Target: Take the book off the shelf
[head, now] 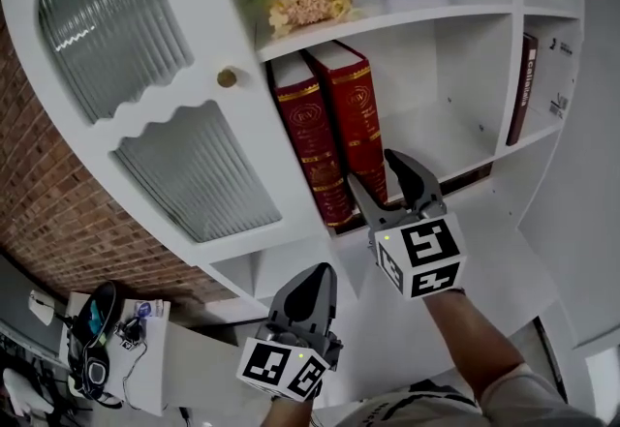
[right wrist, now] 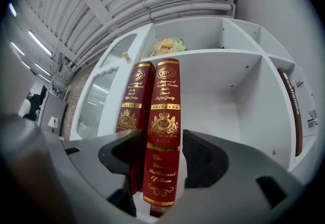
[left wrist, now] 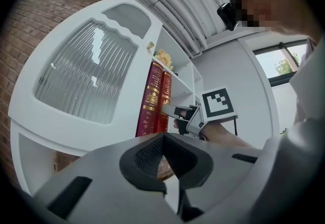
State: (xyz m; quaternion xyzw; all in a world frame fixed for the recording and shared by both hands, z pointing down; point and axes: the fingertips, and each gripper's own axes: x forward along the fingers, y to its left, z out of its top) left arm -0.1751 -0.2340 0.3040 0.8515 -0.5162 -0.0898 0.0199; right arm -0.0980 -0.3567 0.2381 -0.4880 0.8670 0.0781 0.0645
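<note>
Book not yet off: it stands upright on the shelf, touching a second red book. Right gripper straddles its spine, fingers spread, no clamp yet. Left gripper hangs below, fingers pressed together, empty. Remaining, by my read: grip, then pull out.

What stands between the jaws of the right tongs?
The right-hand red hardback book with gold stamping stands between the open jaws of the right tongs, spine outward and not yet pressed, as the right gripper view shows.

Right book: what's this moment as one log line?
right gripper: open, astride right book | left gripper: shut, empty | right book: on shelf
</note>
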